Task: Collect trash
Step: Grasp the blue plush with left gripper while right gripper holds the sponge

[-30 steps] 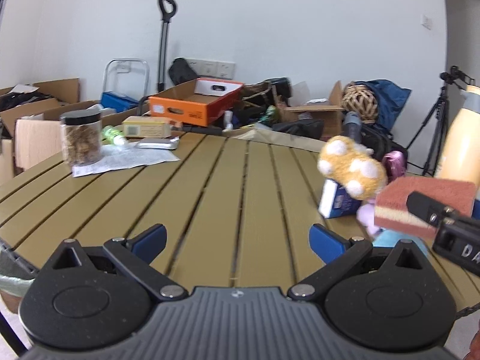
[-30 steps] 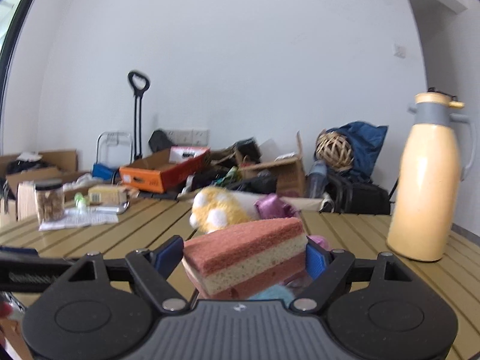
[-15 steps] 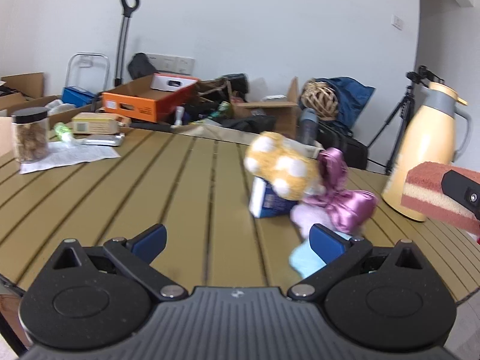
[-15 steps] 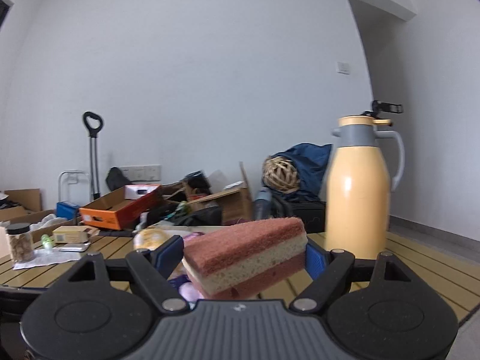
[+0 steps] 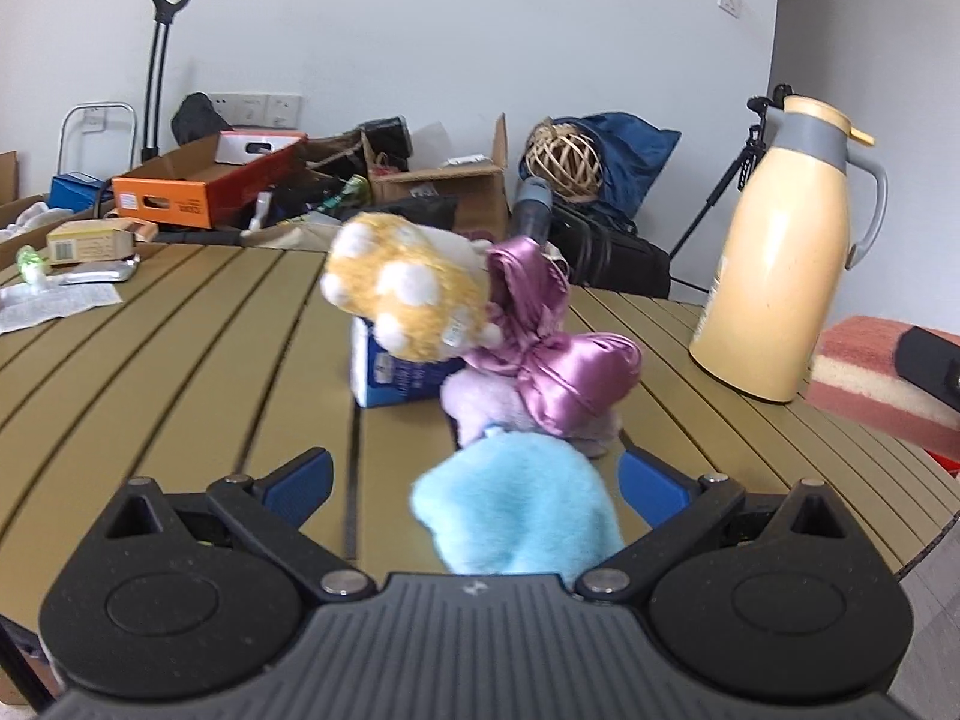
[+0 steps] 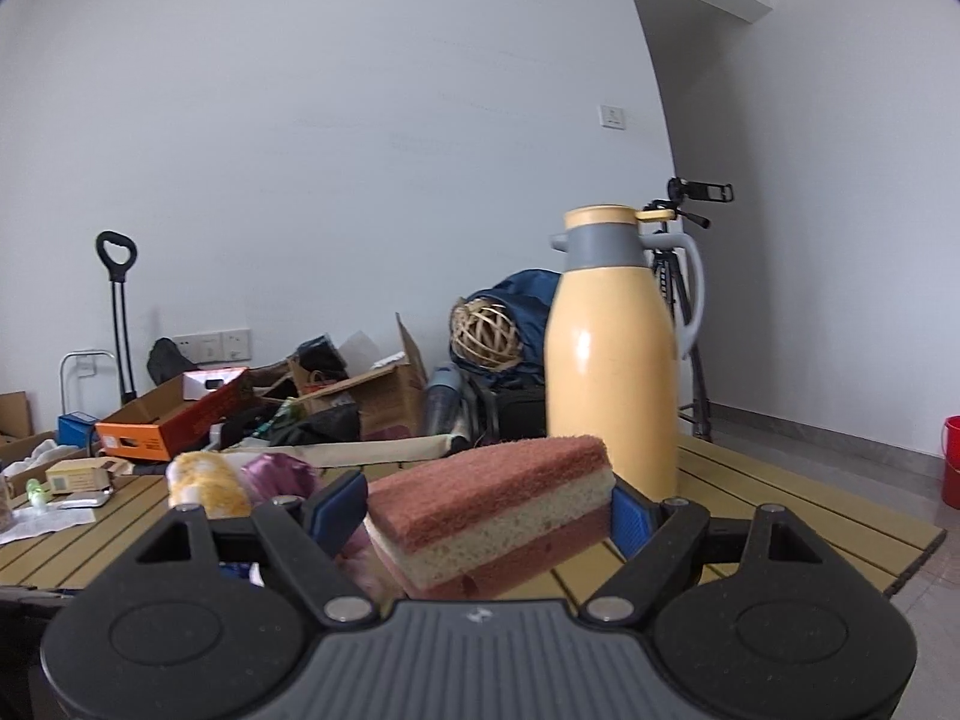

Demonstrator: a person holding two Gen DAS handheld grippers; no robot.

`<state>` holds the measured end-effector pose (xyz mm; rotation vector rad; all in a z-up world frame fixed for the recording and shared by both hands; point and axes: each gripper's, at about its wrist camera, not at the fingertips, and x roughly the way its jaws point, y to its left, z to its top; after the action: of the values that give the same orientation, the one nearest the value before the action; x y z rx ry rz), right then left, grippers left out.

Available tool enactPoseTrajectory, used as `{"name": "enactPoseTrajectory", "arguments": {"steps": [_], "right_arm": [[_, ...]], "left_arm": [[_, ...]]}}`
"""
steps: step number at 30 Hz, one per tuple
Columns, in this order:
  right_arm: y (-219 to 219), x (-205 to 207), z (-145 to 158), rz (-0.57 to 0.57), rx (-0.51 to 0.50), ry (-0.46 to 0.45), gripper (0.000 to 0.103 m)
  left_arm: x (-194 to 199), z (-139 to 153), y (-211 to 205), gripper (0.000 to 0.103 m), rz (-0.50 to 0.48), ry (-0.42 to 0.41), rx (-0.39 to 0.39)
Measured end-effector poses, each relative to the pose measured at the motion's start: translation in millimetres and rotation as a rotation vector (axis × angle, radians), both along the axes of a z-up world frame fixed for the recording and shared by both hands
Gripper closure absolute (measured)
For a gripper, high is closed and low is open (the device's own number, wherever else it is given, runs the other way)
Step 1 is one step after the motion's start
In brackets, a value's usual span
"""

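Slatted olive table [image 5: 180,360] has swung leftward: left gripper [image 5: 474,477], jaws wide and empty, now frames the pale-blue fluffy cloth [image 5: 516,510]; right gripper [image 6: 489,516] still clamps the pink-and-cream layered sponge [image 6: 492,498].

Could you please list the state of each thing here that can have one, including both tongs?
Left tongs: open, blue plush between the pads, not gripped.
Right tongs: shut on sponge.
Jug: upright, lid closed.
Blue plush: lying on table.
Blue carton: on table under yellow plush.
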<state>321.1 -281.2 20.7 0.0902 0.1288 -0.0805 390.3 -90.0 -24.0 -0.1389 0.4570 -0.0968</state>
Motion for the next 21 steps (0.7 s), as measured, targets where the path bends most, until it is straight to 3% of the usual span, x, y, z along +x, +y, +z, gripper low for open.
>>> {"name": "enactPoseTrajectory", "arguments": {"steps": [13,21], "right_arm": [[-35,6,-15,-0.068,0.037,0.059,0.021],[-39,7,-20,-0.069,0.032,0.077,0.021]], "left_arm": [[30,-18,-31,0.000,-0.005,0.088,0.059],[39,-27,-33,0.000,0.014,0.136,0.056]]}}
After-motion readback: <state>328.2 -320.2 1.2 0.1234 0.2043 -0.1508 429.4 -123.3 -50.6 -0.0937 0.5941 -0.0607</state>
